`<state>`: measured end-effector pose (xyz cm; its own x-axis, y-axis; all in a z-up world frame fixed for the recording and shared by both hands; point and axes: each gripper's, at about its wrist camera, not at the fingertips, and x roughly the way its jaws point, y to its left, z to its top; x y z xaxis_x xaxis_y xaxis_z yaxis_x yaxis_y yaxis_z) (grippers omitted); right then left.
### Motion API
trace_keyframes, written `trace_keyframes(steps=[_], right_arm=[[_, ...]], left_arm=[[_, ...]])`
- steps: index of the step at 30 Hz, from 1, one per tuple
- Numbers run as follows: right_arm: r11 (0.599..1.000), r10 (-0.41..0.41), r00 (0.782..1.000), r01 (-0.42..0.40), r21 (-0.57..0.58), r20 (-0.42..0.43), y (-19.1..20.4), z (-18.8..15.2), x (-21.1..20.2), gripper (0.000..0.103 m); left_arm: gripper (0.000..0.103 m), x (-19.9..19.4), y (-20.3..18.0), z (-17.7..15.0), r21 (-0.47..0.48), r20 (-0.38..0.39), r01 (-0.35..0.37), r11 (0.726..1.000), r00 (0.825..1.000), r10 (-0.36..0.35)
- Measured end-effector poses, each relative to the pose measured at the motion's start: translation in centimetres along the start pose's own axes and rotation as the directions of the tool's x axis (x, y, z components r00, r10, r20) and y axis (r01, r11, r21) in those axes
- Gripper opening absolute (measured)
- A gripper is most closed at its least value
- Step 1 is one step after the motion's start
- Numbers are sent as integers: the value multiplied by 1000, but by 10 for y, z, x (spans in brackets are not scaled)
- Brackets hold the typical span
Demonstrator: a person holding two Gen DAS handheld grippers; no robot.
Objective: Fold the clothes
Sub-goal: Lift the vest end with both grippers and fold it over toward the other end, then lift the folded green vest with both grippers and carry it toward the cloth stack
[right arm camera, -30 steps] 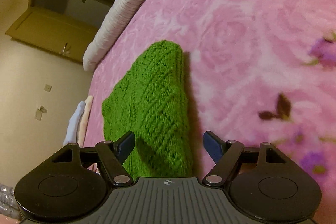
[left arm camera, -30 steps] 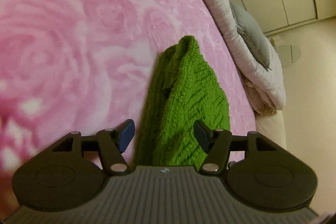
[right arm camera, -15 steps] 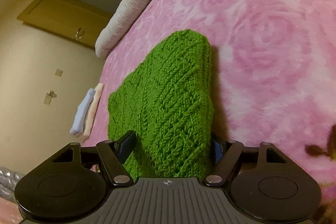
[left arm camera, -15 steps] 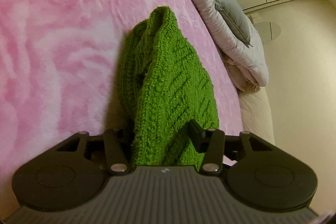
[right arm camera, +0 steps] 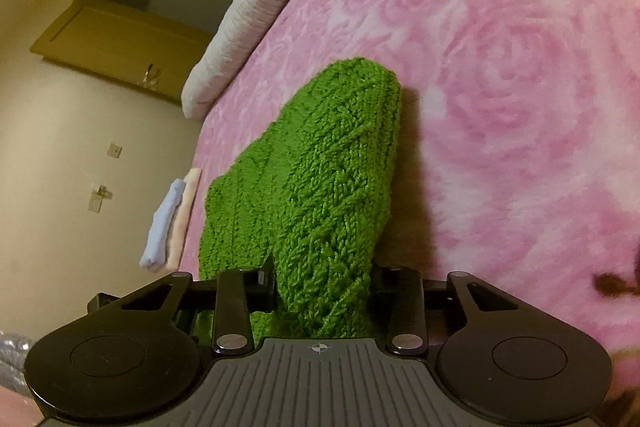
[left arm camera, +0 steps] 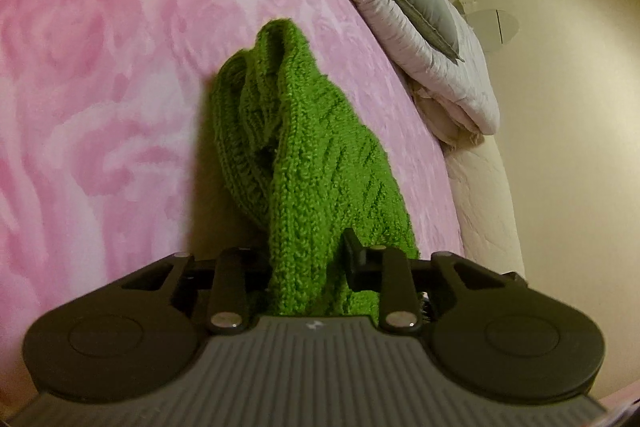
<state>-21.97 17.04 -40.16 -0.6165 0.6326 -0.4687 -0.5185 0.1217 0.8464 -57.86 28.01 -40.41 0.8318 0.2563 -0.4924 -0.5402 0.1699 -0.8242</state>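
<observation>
Green knit sweater clamped by left tongs and right tongs, frame bottom; mid-fold step. Next: carry edge across pink bed evenly.

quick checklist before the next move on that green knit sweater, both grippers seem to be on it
1. Left gripper closed on the green cable-knit sweater: ok, knit fills the gap between its fingers.
2. Right gripper closed on the same sweater: ok, fabric bunched between both fingers.
3. Grip depth: cannot tell, the knit hides the pads.
4. Sweater flat and layers aligned: not ok, the far end shows loose, gaping layers in the left view.
5. Room on the pink rose-patterned blanket: ok, bare blanket beside the sweater.
6. Small folded pale-blue and cream stack at the bed's edge apart from the sweater: ok.
</observation>
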Motion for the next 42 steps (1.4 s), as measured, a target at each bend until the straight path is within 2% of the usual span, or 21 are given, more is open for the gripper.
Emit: trace_keyframes(steps=[3, 5, 12, 19, 22, 27, 34, 36, 39, 42], right_arm=[[1000, 1, 1000, 0, 19, -14, 31, 6, 1, 34], [1000, 8, 1000, -8, 2, -27, 67, 12, 3, 34], [998, 37, 996, -41, -43, -80, 202, 28, 22, 34], [997, 72, 993, -75, -23, -97, 334, 12, 66, 34], [995, 99, 989, -100, 0, -113, 364, 0, 98, 34], [994, 100, 976, -107, -23, -196, 401, -2, 149, 34], [976, 157, 940, -194, -96, -303, 441, 5, 222, 34], [972, 165, 934, -208, -108, -318, 453, 4, 239, 34], [970, 171, 931, -217, -111, -323, 468, 5, 264, 34], [971, 174, 936, -215, -105, -305, 480, 5, 292, 34]], left_arm=[[23, -28, -15, 14, -29, 18, -9, 1000, 1000, 10], [23, -55, -27, 25, -48, 38, -6, 999, 999, 8], [23, -188, -73, 78, -71, 100, -42, 997, 994, 49], [23, -312, -106, 130, -60, 153, -109, 992, 981, 117], [23, -346, -98, 143, -75, 180, -139, 987, 972, 151], [24, -388, -77, 152, -137, 248, -164, 977, 949, 195], [24, -440, -58, 167, -219, 381, -198, 955, 884, 270], [24, -451, -54, 179, -226, 395, -205, 952, 874, 282], [24, -468, -41, 202, -213, 398, -213, 954, 872, 284], [24, -480, -16, 234, -189, 369, -218, 957, 888, 276]])
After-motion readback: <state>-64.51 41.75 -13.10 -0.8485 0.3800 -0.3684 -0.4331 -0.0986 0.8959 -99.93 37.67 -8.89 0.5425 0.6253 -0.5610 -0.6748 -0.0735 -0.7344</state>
